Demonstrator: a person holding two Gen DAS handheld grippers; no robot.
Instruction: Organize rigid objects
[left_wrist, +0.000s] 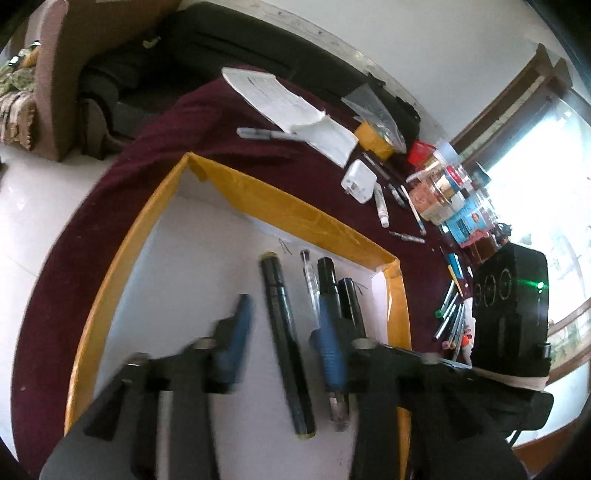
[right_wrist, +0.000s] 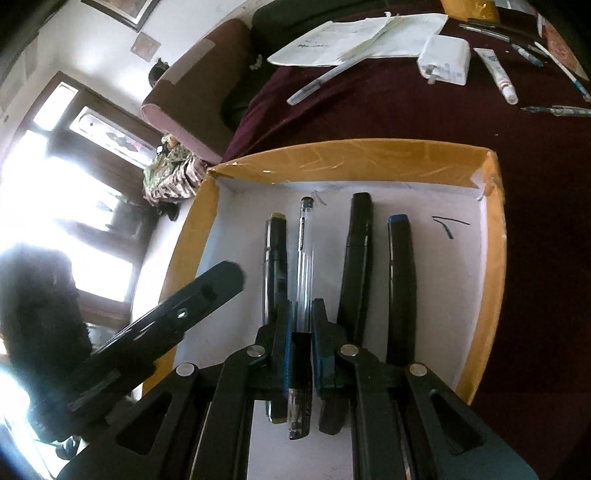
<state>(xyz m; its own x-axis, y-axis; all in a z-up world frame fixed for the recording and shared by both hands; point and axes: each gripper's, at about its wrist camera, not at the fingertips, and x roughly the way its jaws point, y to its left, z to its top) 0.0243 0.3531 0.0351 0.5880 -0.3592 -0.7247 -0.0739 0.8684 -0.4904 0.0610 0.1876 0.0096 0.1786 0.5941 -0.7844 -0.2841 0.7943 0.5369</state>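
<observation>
Right tool (right_wrist: 300, 325) clamped around clear pen (right_wrist: 303, 258), tray (right_wrist: 491, 258) beneath

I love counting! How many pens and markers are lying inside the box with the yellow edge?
4, side by side in the box: yellow-capped marker leftmost, clear pen between the right gripper pads, black marker, blue-capped marker rightmost. The grippers may hide more.

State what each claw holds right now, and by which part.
The right claw grips the clear pen near its lower, dark end. The left claw is open, holding nothing; the yellow-tipped marker lies loose between its fingers.
</observation>
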